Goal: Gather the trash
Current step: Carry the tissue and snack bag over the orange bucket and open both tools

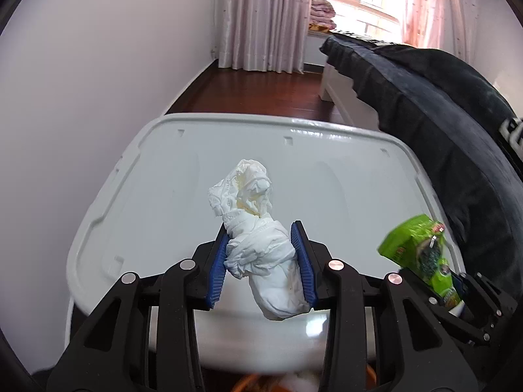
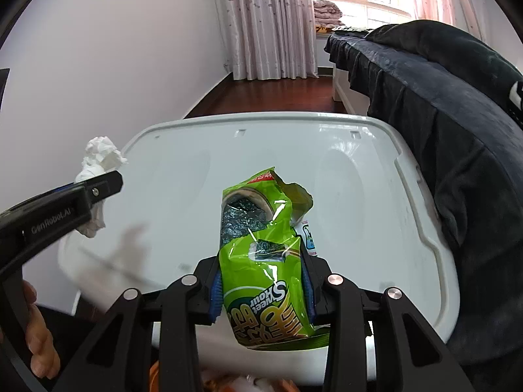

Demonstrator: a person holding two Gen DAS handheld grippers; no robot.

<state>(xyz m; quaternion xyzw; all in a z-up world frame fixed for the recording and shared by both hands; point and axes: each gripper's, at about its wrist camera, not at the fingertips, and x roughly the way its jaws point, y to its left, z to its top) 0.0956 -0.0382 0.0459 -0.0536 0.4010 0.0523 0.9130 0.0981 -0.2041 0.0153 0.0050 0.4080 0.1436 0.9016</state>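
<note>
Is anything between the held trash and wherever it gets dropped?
No bin shows clearly. The left gripper holds a tissue wad, the right gripper a green wrapper, both above a white lid.

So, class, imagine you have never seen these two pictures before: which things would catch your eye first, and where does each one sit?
First, the crumpled white tissue wad, pinched in the left claw above the white plastic lid. Next, the bright green snack bag, torn open at its top, clamped in the right claw over the same lid. Behind, a dark blanket lies heaped at the lid's right edge.
</note>
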